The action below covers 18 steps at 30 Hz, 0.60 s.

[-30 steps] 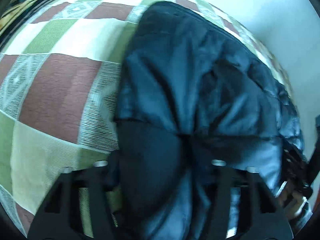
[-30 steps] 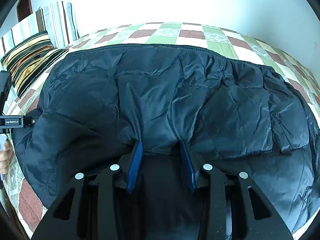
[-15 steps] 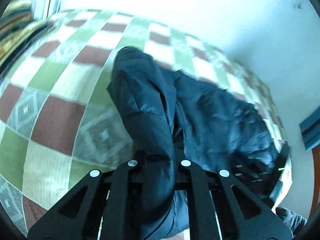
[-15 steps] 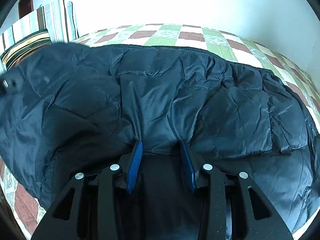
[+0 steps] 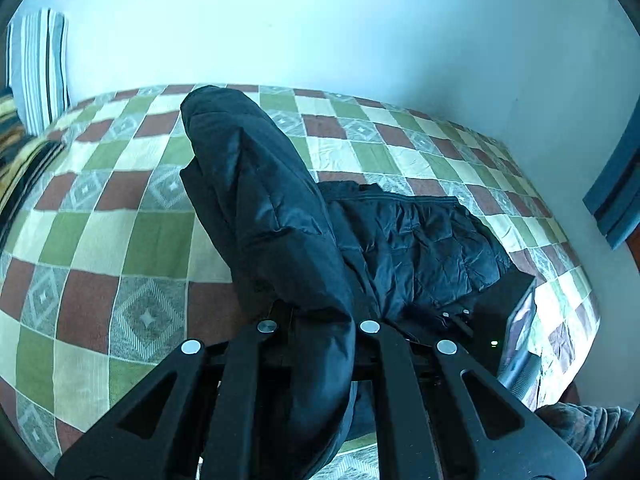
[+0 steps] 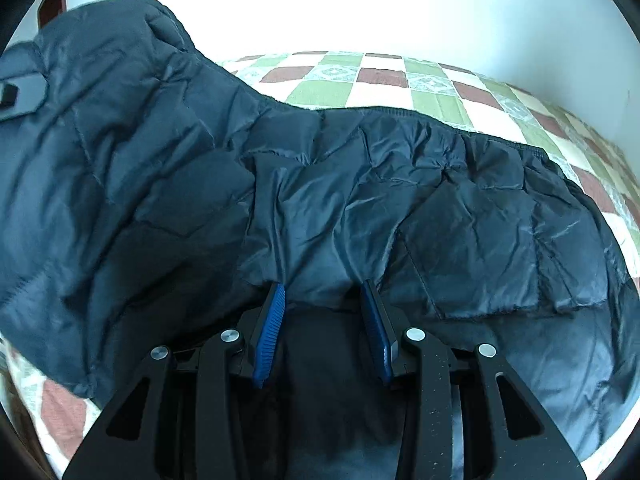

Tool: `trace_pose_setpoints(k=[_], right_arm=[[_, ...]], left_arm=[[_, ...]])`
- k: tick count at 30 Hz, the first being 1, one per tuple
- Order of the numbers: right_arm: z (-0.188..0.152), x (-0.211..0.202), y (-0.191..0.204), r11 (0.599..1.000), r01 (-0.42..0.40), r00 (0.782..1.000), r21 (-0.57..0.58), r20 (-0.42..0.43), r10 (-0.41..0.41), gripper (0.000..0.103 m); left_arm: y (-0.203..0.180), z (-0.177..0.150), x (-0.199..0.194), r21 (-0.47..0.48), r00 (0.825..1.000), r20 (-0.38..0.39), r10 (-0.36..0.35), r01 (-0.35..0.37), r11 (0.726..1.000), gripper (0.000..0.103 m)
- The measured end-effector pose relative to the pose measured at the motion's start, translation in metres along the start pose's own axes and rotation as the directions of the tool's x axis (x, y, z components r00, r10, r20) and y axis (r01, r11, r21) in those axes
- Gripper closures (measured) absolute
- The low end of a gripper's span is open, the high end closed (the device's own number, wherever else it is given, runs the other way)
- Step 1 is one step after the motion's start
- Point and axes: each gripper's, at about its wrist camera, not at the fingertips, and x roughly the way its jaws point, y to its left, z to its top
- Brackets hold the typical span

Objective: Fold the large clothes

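Note:
A dark navy quilted jacket point(image 6: 360, 200) lies across a checkered bed. My left gripper point(image 5: 318, 326) is shut on one end of the jacket point(image 5: 260, 208) and holds it lifted well above the bed, so the fabric hangs down over the fingers. My right gripper point(image 6: 324, 304) has its blue pads point(image 6: 270, 328) apart, resting against the jacket's near edge with fabric bunched between them. In the right wrist view the lifted end rises at the upper left, and the left gripper's body point(image 6: 20, 92) shows beside it.
The bedspread point(image 5: 120, 240) has green, brown and cream checks. Striped pillows point(image 5: 36, 68) stand at the far left by a pale wall point(image 5: 360, 20). A blue curtain edge point(image 5: 616, 200) is at the right. The right gripper's body point(image 5: 516, 344) sits at the bed's right edge.
My left gripper has risen high and pulled its end of the jacket up off the bed, toward the right. My right gripper has stayed in place with its pads apart.

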Motion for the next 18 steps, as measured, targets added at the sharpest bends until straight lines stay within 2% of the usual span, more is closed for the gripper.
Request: trace_pose_setpoints(k=[5,9,12,16,18], right_arm=[[0.001,-0.046,-0.031,0.999,0.022,0.996,0.039,0.091,-0.025,0.051],[-0.006,-0.077,-0.069,0.995,0.05,0.99,0.091,0.127,-0.061,0.051],[-0.014,-0.092,-0.095,0.99,0.069,0.987,0.123,0.135,-0.086,0.05],[-0.028,-0.109,-0.128,0.981,0.082,0.984,0.175,0.141,-0.108,0.05],[-0.034,-0.115,-0.143,0.976,0.094,0.982,0.195,0.145,-0.123,0.05]], left_arm=[[-0.03,0.007,-0.003,0.061,1.0,0.017,0.011,-0.012,0.998,0.095],[-0.061,0.012,-0.003,0.107,1.0,0.027,0.012,-0.015,0.994,0.095],[-0.089,0.013,0.002,0.14,1.0,0.021,-0.018,0.015,0.99,0.096],[-0.134,0.007,0.024,0.221,1.0,0.005,0.004,-0.005,0.975,0.096],[-0.147,0.003,0.037,0.223,1.0,-0.016,0.002,0.001,0.975,0.097]])
